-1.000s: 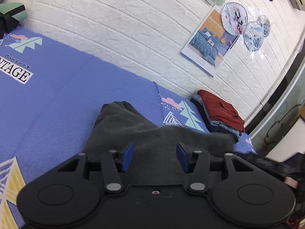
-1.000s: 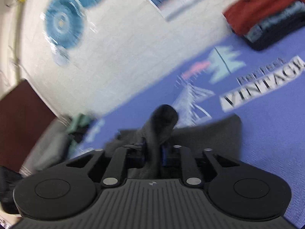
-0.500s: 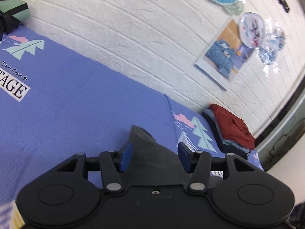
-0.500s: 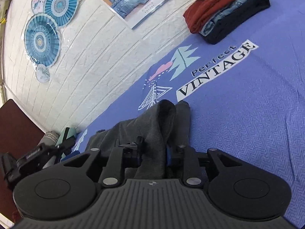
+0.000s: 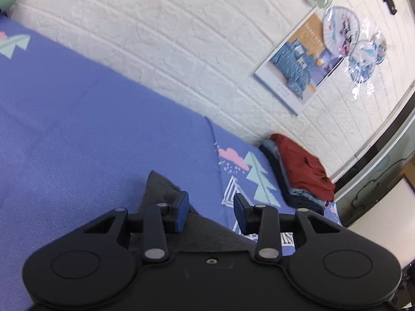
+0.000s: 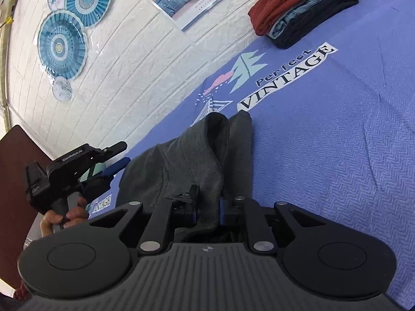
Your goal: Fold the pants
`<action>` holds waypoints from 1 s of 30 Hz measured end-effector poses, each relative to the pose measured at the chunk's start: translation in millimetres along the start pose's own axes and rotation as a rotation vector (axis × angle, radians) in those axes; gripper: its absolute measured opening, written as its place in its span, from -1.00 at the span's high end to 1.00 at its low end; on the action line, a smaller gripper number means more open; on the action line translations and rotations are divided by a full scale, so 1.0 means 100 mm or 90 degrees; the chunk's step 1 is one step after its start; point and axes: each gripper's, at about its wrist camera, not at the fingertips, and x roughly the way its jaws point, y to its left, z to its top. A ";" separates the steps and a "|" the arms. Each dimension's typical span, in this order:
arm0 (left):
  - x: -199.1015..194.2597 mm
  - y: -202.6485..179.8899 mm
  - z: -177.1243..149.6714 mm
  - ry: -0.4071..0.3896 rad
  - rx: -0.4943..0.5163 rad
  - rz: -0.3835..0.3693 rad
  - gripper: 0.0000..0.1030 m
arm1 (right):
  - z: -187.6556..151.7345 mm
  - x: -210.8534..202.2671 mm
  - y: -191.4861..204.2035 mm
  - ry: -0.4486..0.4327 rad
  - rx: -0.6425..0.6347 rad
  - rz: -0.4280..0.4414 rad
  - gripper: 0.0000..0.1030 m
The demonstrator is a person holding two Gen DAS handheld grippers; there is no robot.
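Wall (image 5: 155, 39): white embossed brick pattern, running along the far edge of the bed.
Bed cover (image 6: 337, 155): blue woven fabric, printed with pale trees, a pink cloud and the words "Perfect VINTAGE".
Pants (image 6: 186, 155): dark grey, lying on the bed cover near the middle. They are bunched into a raised fold that runs away from the right gripper, and its far end reaches the "VINTAGE" lettering. In the left wrist view one pointed corner of the pants (image 5: 160, 189) lies flat on the cover.
Stack of folded clothes (image 6: 306, 10): at the wall side of the bed, well apart from the pants, with a rust-red piece on top, denim below it and something dark at the bottom.
Poster (image 5: 298, 59): a bedding picture on the wall, above the stack.
Paper fans (image 6: 62, 44): blue round ones wrapped in clear film, pinned beside the poster.
Right gripper (image 6: 207, 210): its jaws have just been closing, and its pads are clamped on the raised fold of the pants.
Left gripper (image 5: 210, 212): jaws apart and nothing pinched. It sits low over the pants' corner, with one blue pad above the grey cloth.
Hand (image 6: 64, 216): wrapped around the left gripper's handle, just beside the pants' edge.
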 end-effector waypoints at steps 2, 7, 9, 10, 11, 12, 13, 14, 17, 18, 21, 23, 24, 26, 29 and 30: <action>0.08 0.03 -0.03 0.002 0.009 0.007 0.85 | 0.04 0.01 0.03 0.003 -0.014 -0.010 0.30; 0.32 0.19 -0.12 -0.004 0.018 0.029 0.77 | 0.13 -0.10 0.27 -0.082 -0.080 -0.103 -0.77; 0.36 0.25 -0.15 -0.010 0.013 0.022 0.78 | 0.16 -0.16 0.39 -0.142 -0.127 -0.125 -0.79; 0.37 0.25 -0.16 -0.011 0.016 0.021 0.78 | 0.17 -0.17 0.44 -0.161 -0.146 -0.114 -0.74; 0.36 0.24 -0.16 -0.012 0.019 0.021 0.77 | 0.19 -0.17 0.50 -0.172 -0.167 -0.096 -0.51; 0.36 0.24 -0.16 -0.013 0.020 0.019 0.77 | 0.20 -0.14 0.57 -0.176 -0.190 -0.080 -0.10; 0.35 0.25 -0.16 -0.013 0.019 0.018 0.77 | 0.21 -0.08 0.63 -0.171 -0.214 -0.065 0.02; 0.34 0.26 -0.16 -0.013 0.016 0.016 0.77 | 0.21 0.01 0.68 -0.157 -0.234 -0.050 0.04; 0.26 0.24 -0.17 -0.011 0.020 0.017 0.71 | 0.20 0.31 0.67 -0.133 -0.237 -0.046 0.05; 0.21 0.22 -0.19 -0.010 0.031 0.022 0.68 | 0.19 0.39 0.61 -0.132 -0.233 -0.061 0.06; 0.10 0.14 -0.32 -0.021 0.121 0.030 0.49 | 0.14 0.59 0.34 -0.110 -0.218 -0.090 0.08; 0.13 0.13 -0.40 -0.030 0.146 0.041 0.47 | 0.22 0.64 0.26 -0.109 -0.181 -0.086 0.06; 0.16 0.13 -0.41 -0.031 0.146 0.043 0.39 | 0.24 0.66 0.24 -0.103 -0.176 -0.090 -0.07; 0.17 0.16 -0.40 -0.029 0.137 0.035 0.34 | 0.25 0.69 0.22 -0.100 -0.162 -0.090 -0.15; 0.16 0.20 -0.38 -0.030 0.119 0.022 0.36 | 0.23 0.65 0.24 -0.102 -0.163 -0.084 -0.19; 0.15 0.20 -0.36 -0.028 0.112 0.021 0.37 | 0.24 0.64 0.25 -0.101 -0.162 -0.082 -0.22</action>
